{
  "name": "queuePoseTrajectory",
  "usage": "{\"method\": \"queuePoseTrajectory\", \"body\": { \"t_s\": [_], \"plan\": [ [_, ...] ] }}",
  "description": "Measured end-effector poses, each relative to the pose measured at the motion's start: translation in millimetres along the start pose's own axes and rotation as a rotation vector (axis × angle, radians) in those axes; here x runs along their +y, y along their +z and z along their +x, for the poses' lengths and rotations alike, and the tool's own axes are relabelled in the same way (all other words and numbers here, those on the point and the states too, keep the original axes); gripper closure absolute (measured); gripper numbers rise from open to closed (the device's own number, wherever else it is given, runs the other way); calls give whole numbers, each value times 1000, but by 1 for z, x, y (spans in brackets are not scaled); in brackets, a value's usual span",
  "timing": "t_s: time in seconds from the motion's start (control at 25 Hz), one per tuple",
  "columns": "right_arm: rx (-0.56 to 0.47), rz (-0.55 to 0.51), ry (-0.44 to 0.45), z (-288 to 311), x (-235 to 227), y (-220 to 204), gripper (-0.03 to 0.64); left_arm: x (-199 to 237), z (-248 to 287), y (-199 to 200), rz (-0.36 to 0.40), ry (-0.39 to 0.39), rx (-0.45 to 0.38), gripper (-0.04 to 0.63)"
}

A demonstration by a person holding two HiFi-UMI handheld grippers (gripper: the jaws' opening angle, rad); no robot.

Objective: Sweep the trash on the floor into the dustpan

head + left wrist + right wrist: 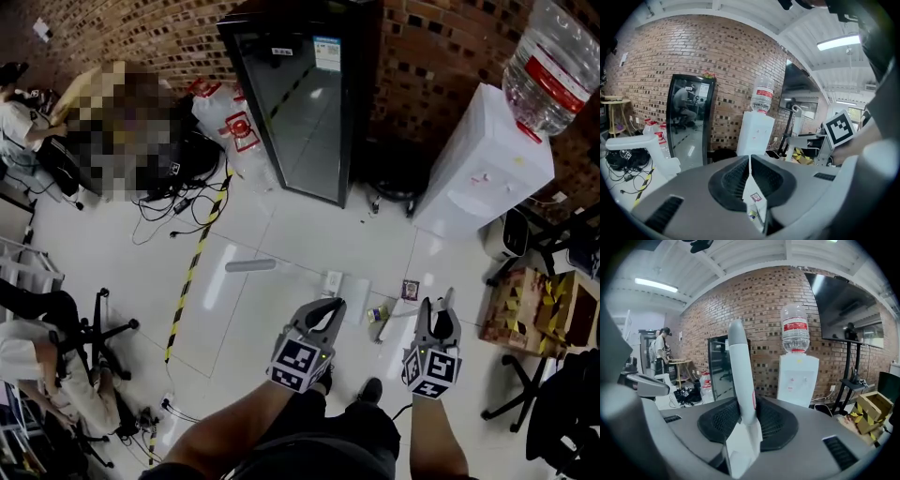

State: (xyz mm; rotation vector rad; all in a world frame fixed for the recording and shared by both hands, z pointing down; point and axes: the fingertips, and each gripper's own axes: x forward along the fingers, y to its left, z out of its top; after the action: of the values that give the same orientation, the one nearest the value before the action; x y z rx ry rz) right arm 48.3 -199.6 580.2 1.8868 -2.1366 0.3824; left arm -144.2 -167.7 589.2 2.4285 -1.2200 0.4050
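Since the right gripper clamps the light, stiff broom handle and the left gripper is closed on nothing, light trash on the floor ahead should sweep easily.

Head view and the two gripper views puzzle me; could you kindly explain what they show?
There is no robot: a person holds a two-jaw gripper in each hand. The head view looks down from the person's head at the left gripper, the right gripper and the white floor, where a small card and a wrapper lie. Each gripper view looks along its own jaws. The left jaws are together, seemingly empty; the right jaws clamp a white handle.
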Motion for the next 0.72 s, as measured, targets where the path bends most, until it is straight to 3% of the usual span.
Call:
{"method": "queuePoseTrajectory", "body": {
  "t_s": [0.4,0.56,0.72],
  "plan": [
    [-35,62,65,20,59,24,484,25,-24,2,-48,-17,-20,554],
    [-37,23,16,9,41,21,494,21,-26,0,-48,-39,-19,554],
    [-40,49,-58,-19,-6,18,497,10,-22,3,-26,-58,-20,554]
  ]
}}
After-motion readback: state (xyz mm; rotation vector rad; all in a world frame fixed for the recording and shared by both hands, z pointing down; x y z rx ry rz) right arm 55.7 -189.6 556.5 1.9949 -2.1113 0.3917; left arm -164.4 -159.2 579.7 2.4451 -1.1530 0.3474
